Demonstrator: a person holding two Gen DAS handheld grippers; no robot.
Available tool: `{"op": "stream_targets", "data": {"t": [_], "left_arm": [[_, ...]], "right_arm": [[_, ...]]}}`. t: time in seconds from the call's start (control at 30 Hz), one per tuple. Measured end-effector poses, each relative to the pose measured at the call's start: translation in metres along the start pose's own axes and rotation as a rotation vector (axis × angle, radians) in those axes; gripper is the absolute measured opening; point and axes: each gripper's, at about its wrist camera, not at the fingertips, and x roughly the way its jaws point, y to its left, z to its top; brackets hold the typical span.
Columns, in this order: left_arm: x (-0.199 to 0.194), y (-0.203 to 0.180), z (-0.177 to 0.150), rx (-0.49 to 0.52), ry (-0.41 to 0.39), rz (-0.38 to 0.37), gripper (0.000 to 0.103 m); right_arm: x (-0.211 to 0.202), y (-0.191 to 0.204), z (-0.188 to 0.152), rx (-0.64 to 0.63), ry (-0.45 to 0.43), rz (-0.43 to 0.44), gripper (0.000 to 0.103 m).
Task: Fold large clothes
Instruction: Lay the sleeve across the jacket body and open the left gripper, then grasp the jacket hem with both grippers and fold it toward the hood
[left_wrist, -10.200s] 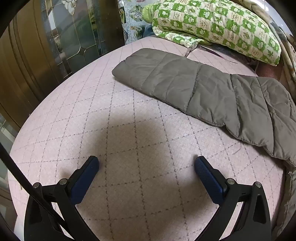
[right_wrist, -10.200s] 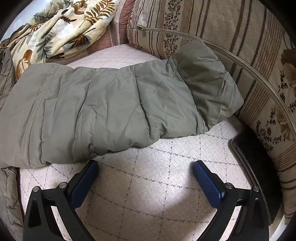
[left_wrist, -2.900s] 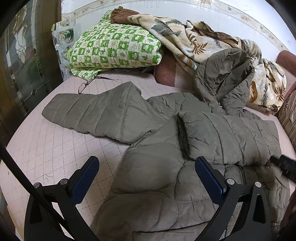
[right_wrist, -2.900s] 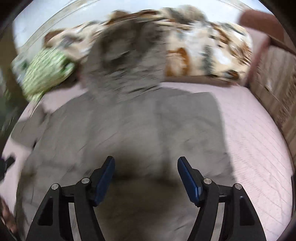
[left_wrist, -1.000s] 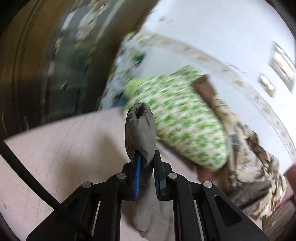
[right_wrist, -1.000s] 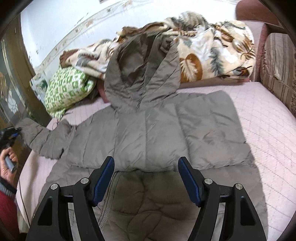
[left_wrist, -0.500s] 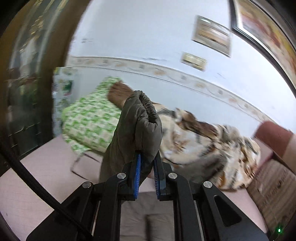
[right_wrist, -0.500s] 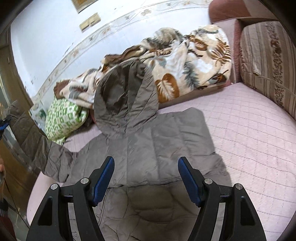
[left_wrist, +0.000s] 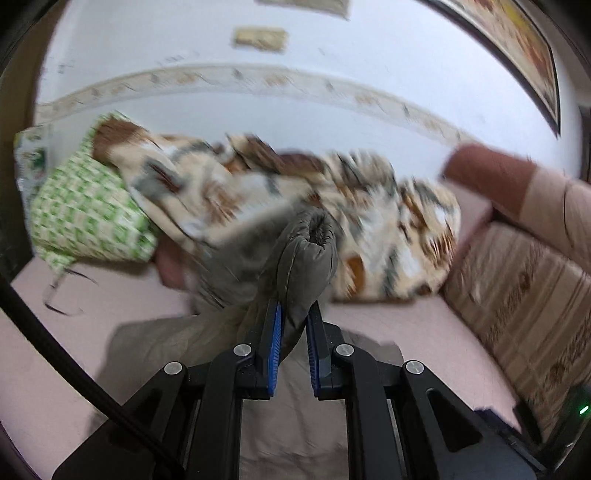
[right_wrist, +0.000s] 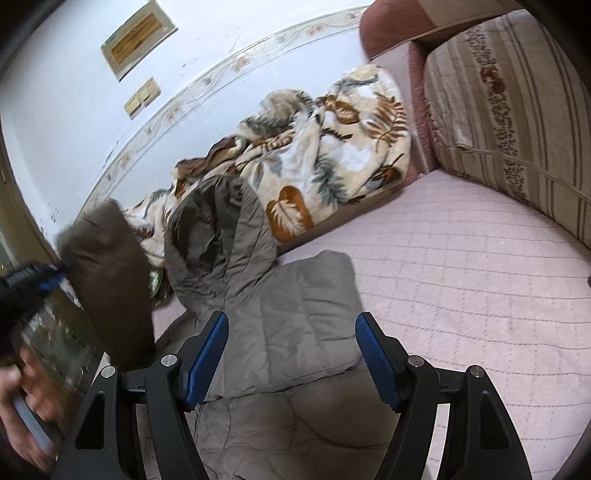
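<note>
A grey-green puffer jacket (right_wrist: 295, 369) lies on the pink quilted bed, its hood (right_wrist: 218, 236) propped against a leaf-print blanket. One sleeve (right_wrist: 303, 310) is folded flat over the body. My left gripper (left_wrist: 293, 314) is shut on the other sleeve's cuff (left_wrist: 310, 254) and holds it raised above the jacket; this lifted sleeve (right_wrist: 110, 280) also shows at the left of the right wrist view. My right gripper (right_wrist: 291, 332) is open and empty, hovering over the jacket's body.
A leaf-print blanket (right_wrist: 317, 155) and a green checked pillow (left_wrist: 85, 210) lie along the far wall. Striped cushions (right_wrist: 517, 96) line the right side. Bare pink quilt (right_wrist: 461, 266) lies right of the jacket. A dark wooden door stands at the left.
My left gripper has swung the held sleeve to the right, from over the pillow toward the middle of the jacket. My right gripper has shifted slightly right, still open.
</note>
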Motion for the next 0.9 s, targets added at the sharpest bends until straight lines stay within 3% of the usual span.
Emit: {"op": "stream_targets", "data": {"t": [0.23,0.27,0.37,0.5,0.63,0.73,0.9], "left_arm": [[0.078,-0.054,-0.078,0.114,0.203,0.029,0.014],[0.089,-0.057,-0.09,0.134,0.246,0.034,0.019],[0.109,-0.065,-0.117,0.208,0.373,0.038,0.061],[0.082,-0.065,-0.125,0.3,0.32,0.014,0.061],[0.041,-0.033,-0.102,0.291,0.222,0.021,0.067],[0.026,0.014,-0.078,0.246,0.173,0.097,0.074],[0.042,0.105,-0.067,0.153,0.216,0.265,0.074]], "right_arm": [[-0.009,-0.021,0.009,0.043,-0.01,-0.011,0.075],[-0.009,-0.023,0.01,0.049,-0.007,-0.01,0.075],[-0.008,-0.024,0.011,0.059,-0.002,-0.008,0.075],[-0.003,-0.018,0.011,0.051,-0.002,-0.007,0.075],[0.009,-0.008,0.01,0.046,0.005,0.004,0.075],[0.025,0.012,0.005,-0.01,0.031,0.017,0.061],[0.063,0.059,-0.014,-0.178,0.077,-0.028,0.061]]}}
